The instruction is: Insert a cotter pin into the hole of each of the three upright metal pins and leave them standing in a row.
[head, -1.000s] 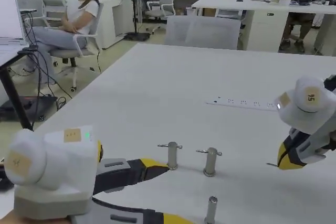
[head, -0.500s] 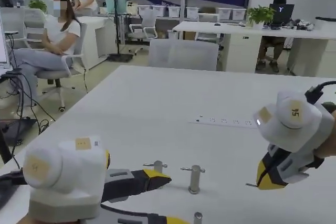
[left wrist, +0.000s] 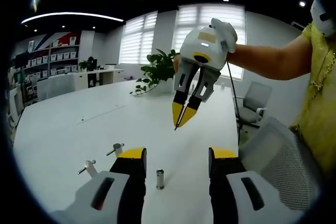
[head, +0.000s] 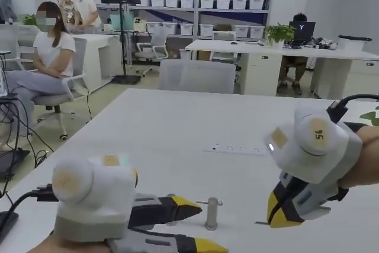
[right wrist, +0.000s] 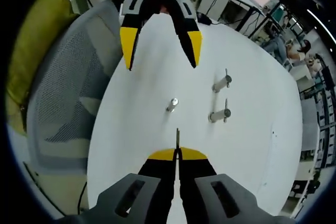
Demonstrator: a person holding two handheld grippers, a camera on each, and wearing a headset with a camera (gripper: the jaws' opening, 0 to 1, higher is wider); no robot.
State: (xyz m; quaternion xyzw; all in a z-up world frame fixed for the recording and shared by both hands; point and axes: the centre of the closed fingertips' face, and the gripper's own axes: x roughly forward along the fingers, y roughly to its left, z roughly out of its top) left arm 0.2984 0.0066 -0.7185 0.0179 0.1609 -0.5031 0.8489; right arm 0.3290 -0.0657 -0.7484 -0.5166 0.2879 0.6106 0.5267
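Sticking out of the tips of the right gripper (right wrist: 178, 153) is a thin cotter pin (right wrist: 177, 137), clamped between jaws that are pressed together on it. It is held in the air above the table (head: 177, 128), pointing toward the bare metal pin (right wrist: 171, 104) but well short of it and not touching.

That bare pin stands upright on the white tabletop with nothing through its top. In the right gripper view it lies between the cotter pin's tip and the left gripper (left wrist: 177, 157), whose yellow-tipped jaws stand wide apart with nothing between them. In the left gripper view the same bare pin sits just ahead of the gap between those jaws.

Two more upright pins, the first pinned post (right wrist: 222, 83) and the second pinned post (right wrist: 219, 114), stand close beside each other, each with a cotter pin crossing its head. The bare pin is set off to one side of this pair rather than in line with them.

In the head view one post with its crosswise pin rises just past the left jaws, and the right gripper hangs off to its right, apart from it.

Farther back on the table lies a white power strip (head: 237, 148). A grey office chair (head: 195, 76) stands at the far edge, a seated person (head: 50, 57) is off to the left, and a leafy plant (left wrist: 157, 72) sits at one end of the table.
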